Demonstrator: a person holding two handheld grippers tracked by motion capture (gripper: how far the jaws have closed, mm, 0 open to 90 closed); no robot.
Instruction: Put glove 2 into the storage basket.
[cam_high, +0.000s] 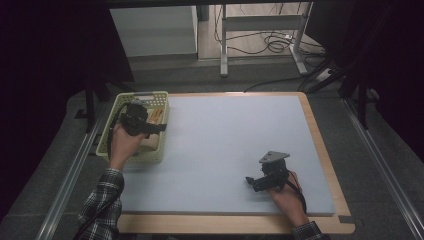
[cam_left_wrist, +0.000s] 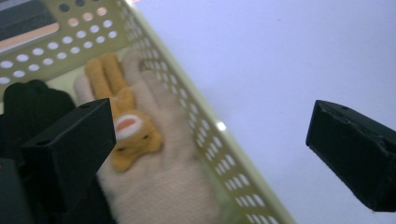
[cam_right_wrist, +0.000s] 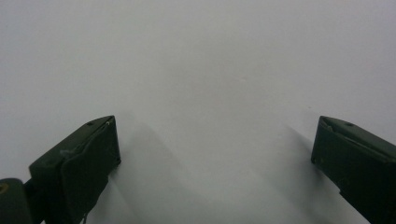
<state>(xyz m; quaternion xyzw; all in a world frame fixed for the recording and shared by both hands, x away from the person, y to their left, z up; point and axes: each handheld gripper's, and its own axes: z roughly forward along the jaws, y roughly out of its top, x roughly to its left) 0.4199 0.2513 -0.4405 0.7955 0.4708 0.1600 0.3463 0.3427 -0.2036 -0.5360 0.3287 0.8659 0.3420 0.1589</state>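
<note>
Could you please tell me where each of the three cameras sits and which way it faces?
High view: above the person's side, facing forward and down on the mat; forearms and both hand-held grippers, left and right, show.
Left gripper view: rides the left hand-held gripper, looking down at the basket and the glove in it; open jaws show.
Right gripper view: rides the right hand-held gripper, facing bare mat; open jaws show.
Shared: high and left views both show the basket.
</note>
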